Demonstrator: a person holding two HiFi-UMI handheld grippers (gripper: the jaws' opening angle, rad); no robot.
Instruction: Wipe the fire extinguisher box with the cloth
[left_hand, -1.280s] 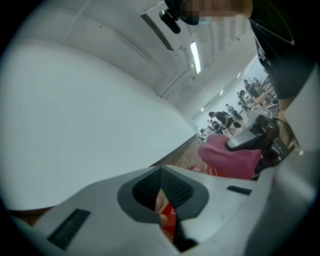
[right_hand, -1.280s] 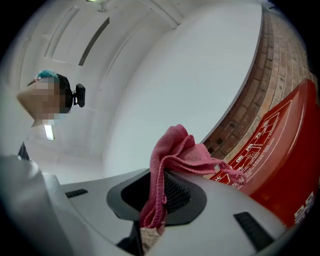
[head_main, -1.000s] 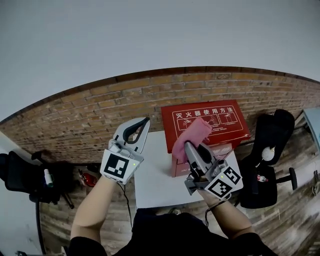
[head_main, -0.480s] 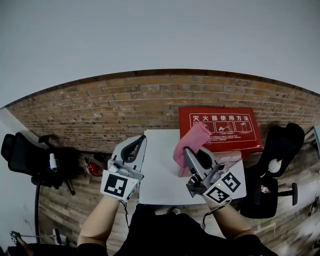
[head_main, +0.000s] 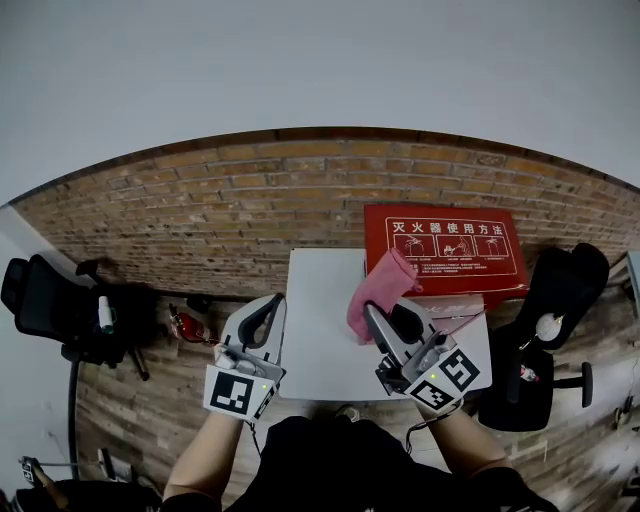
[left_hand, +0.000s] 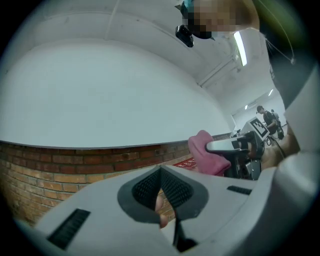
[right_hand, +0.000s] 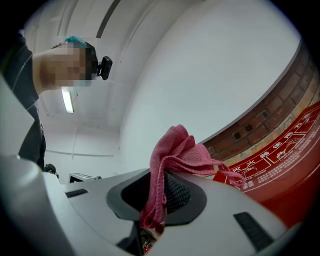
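Observation:
The red fire extinguisher box (head_main: 445, 250) stands on the right half of a white table (head_main: 320, 330), its printed lid facing up. My right gripper (head_main: 372, 312) is shut on a bunched pink cloth (head_main: 380, 288), which hangs over the box's near left corner. In the right gripper view the cloth (right_hand: 175, 150) is pinched between the pads, with the box (right_hand: 285, 160) just ahead. My left gripper (head_main: 270, 308) hovers at the table's left edge, shut with nothing in it. Its own view shows the pads meeting (left_hand: 161, 172), and the cloth (left_hand: 207, 152) off to the right.
A brick wall (head_main: 250, 210) runs behind the table. Black office chairs stand at the left (head_main: 45, 315) and at the right (head_main: 555, 290). A small red extinguisher (head_main: 185, 328) lies on the wooden floor left of the table.
The left gripper has sunk and drawn back to the table's near left side. The right gripper has pulled the cloth back from over the lid to the box's left corner.

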